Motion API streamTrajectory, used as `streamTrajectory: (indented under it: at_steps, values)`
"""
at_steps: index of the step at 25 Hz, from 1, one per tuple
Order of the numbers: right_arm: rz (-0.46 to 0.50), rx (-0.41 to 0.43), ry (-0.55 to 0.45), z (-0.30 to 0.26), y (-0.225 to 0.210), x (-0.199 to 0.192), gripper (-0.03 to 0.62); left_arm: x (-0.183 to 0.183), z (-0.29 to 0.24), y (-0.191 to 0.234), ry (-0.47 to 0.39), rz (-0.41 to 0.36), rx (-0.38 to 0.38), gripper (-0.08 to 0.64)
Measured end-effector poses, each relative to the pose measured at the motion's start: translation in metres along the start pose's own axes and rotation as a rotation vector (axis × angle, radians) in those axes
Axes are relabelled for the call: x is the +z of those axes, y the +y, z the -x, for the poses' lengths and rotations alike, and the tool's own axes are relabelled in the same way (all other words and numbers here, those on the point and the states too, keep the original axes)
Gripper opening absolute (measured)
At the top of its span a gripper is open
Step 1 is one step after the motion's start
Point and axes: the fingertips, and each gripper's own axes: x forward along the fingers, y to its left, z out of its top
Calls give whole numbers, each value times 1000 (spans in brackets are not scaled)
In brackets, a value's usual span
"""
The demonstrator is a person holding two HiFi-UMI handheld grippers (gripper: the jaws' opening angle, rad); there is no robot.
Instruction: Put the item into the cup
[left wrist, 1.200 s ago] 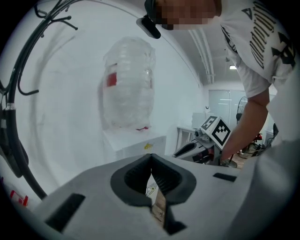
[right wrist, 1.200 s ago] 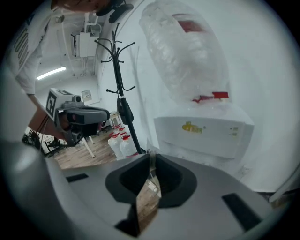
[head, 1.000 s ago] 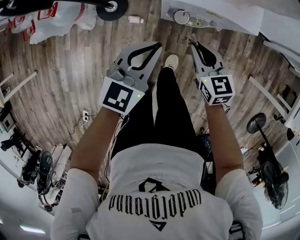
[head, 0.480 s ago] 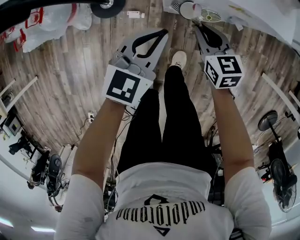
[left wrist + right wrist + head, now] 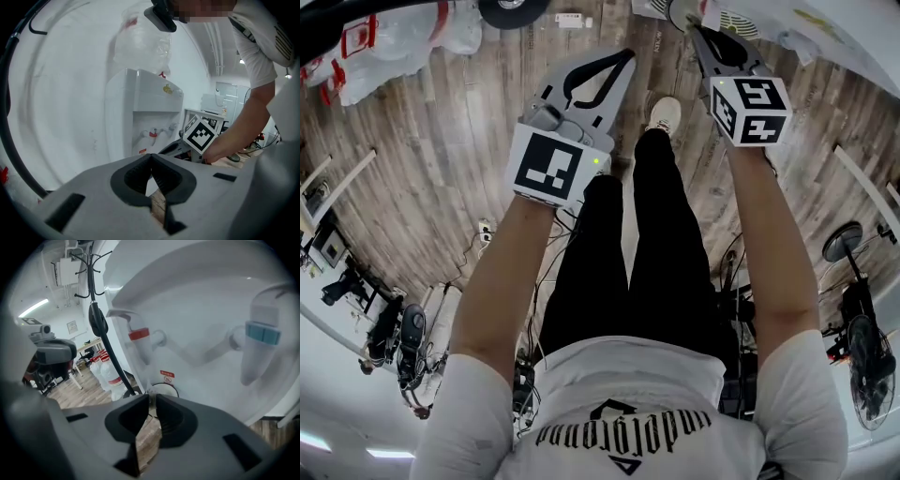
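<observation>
Reaching higher toward the water dispenser (image 5: pixel 201 329) than before, the left tongs (image 5: pixel 150 156) were pressed together, the right tongs (image 5: pixel 153 398) slightly spread, both empty; the shirt (image 5: pixel 623 433) read "underground"; the item's place couldn't be told.

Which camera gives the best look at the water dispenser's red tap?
The right gripper view: the red tap appears large and close, beside the blue tap. The left gripper view shows it tiny and distant; the head view doesn't show it.
</observation>
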Motion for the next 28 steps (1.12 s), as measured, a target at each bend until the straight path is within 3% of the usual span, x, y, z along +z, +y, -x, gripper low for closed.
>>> streamTrajectory:
  at_steps: [8,12,20,28]
  values:
    - [-5,-3,44,-18,-3,-3,95,-5,-2,3,12,14,-6,9]
    - [-18,-13,46,-14,-6,-7,160,-5,-1,-2,7,15,-6,9]
    - [-8,-30,62,-11,-4,-6,228,1,7,-1,8,5,-7,9]
    - [-4,-48,34,23,14,12,230,27,31,-12,-29,-43,-17,9]
